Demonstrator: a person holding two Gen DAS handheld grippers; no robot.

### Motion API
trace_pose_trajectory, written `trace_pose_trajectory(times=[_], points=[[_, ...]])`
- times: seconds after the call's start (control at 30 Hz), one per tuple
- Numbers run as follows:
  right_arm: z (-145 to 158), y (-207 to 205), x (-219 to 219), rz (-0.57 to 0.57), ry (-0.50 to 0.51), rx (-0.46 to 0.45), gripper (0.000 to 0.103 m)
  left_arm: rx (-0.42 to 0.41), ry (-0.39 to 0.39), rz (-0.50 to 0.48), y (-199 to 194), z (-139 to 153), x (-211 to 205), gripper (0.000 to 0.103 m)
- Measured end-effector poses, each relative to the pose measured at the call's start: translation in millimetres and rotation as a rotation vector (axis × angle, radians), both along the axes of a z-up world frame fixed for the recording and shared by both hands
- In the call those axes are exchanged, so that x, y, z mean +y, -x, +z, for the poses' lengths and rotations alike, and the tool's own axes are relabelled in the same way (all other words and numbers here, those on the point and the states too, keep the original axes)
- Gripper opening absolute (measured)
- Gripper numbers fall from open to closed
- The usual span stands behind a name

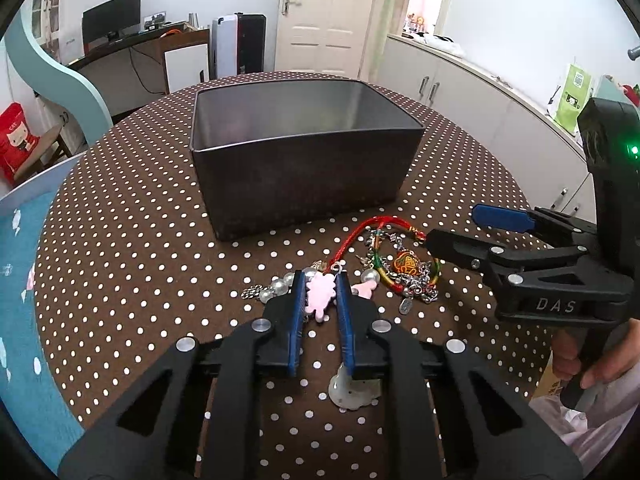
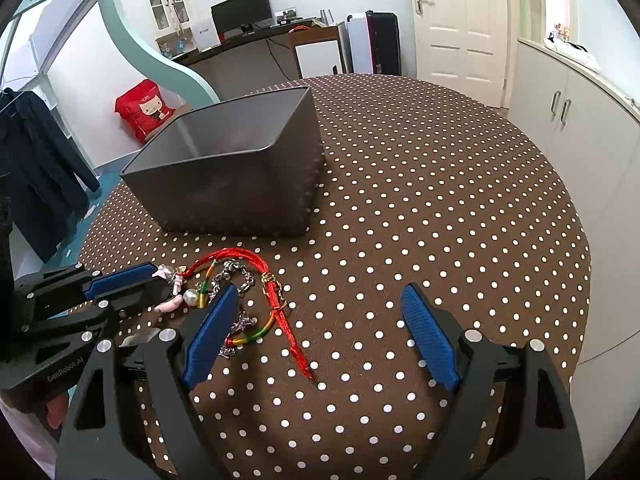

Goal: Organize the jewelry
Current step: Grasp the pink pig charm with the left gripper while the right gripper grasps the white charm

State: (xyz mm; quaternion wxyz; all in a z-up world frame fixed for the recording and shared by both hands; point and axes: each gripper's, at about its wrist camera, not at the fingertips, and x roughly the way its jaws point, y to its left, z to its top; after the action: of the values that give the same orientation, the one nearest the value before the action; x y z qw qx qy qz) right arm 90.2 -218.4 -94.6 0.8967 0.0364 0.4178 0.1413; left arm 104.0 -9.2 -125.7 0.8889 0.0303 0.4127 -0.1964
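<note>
**Jewelry lies in front of one grey bin, left gripper around the pink charm**

Jewelry pieces lie together in one small heap on the dotted tabletop (image 2: 420, 184), just in front of the single grey bin (image 1: 304, 184). You can count one pink charm (image 1: 319, 295), one red cord (image 2: 280, 312), one braided bracelet (image 1: 404, 270) in red, yellow and green, and one silver chain (image 2: 240, 280) tangled with it. Several pearl beads (image 1: 280, 287) lie beside the charm; their exact number cannot be told. One pale flat pendant (image 1: 347, 394) lies apart, close under your left gripper.

Your left gripper (image 1: 320, 280) is almost closed: its two blue pads stand on both sides of the pink charm and seem to touch it. The red cord runs from the top of the charm back toward the bin.

Your right gripper (image 2: 320, 296) is wide open and holds nothing. Its left pad (image 2: 212, 336) is over the braided bracelet and the chain, and the loose end of the red cord lies on the tabletop between the two pads. Both grippers are near each other, at the same heap.
</note>
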Motion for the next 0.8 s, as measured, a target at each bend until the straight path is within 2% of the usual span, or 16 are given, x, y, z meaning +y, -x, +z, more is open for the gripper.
trace_pose_trajectory(times=[0.13,0.23,0.4,0.47,0.57,0.67,0.8], points=[[4,1,1,0.0,-0.005,-0.004,0.08,0.015,0.04,0.032,0,1,8,0.015],[11,7,7,0.041,-0.014,-0.025,0.08,-0.005,0.051,0.055,3,7,17,0.015],[23,20,30,0.181,-0.057,-0.062,0.08,-0.03,0.115,0.09,12,20,34,0.015],[24,23,42,0.241,-0.069,-0.057,0.064,-0.04,0.138,0.106,16,24,42,0.015],[21,22,58,0.302,-0.078,-0.025,0.049,-0.041,0.172,0.12,23,27,53,0.015],[14,17,70,0.326,-0.06,0.014,0.041,-0.037,0.181,0.136,29,25,59,0.015],[6,12,80,0.313,-0.015,0.05,0.04,-0.02,0.213,0.156,36,19,69,0.015]])
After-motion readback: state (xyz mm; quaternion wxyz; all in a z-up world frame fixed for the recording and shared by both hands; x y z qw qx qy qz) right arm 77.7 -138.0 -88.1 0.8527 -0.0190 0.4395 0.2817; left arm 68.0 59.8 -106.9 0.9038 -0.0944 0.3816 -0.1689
